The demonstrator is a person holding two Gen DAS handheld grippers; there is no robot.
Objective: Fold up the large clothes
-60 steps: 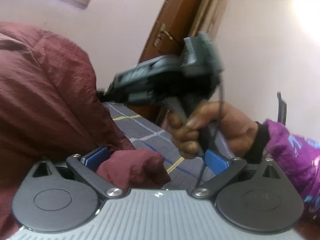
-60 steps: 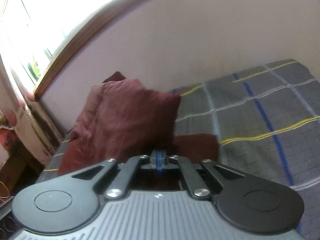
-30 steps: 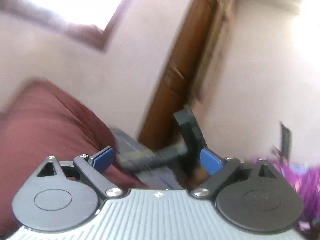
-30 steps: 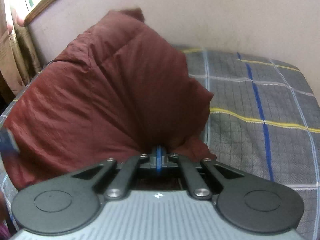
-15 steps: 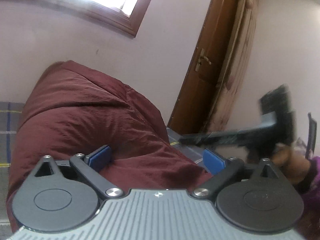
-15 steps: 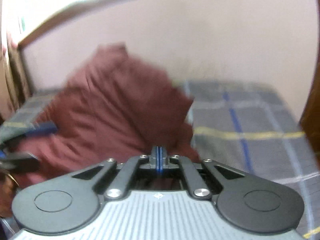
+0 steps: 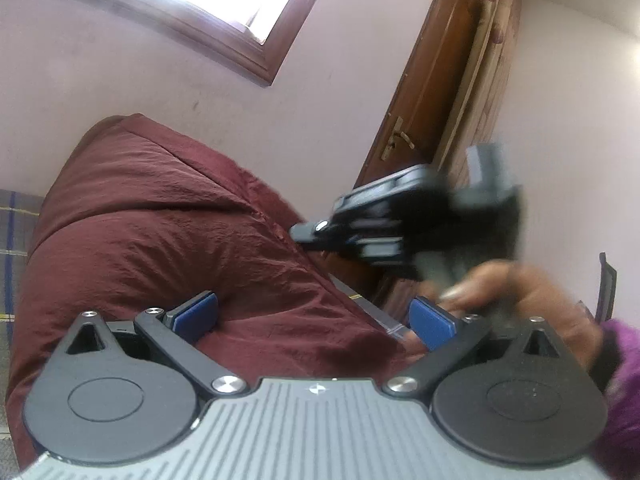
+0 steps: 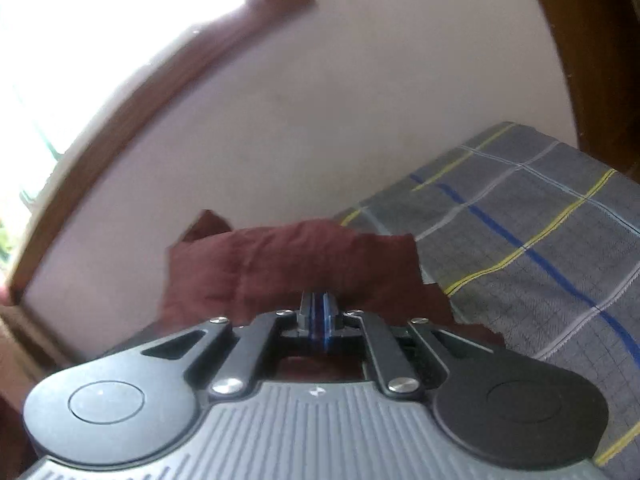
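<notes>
1. My left gripper [image 7: 314,316] has the garment [image 7: 168,220] heaped ahead, from 9 to 12 o'clock.
2. My right gripper [image 7: 400,220] sits at 2 o'clock.
3. The door [image 7: 432,80] stands behind it.

The left gripper [image 7: 314,322] is showing blue pads [image 7: 196,316], black linkage arms with silver screws and a ribbed grey body; a purple sleeve [image 7: 624,384] is showing beside it.

Left jaws opening wide, right jaws together.
Your left gripper [image 7: 314,316] spreads its blue pads [image 7: 196,314], nothing pressed between them. Your right gripper [image 8: 319,312] is closed, pads meeting at 12 o'clock; your right hand [image 7: 520,300], blurred, grips its handle at 3 o'clock of the left view.
</notes>
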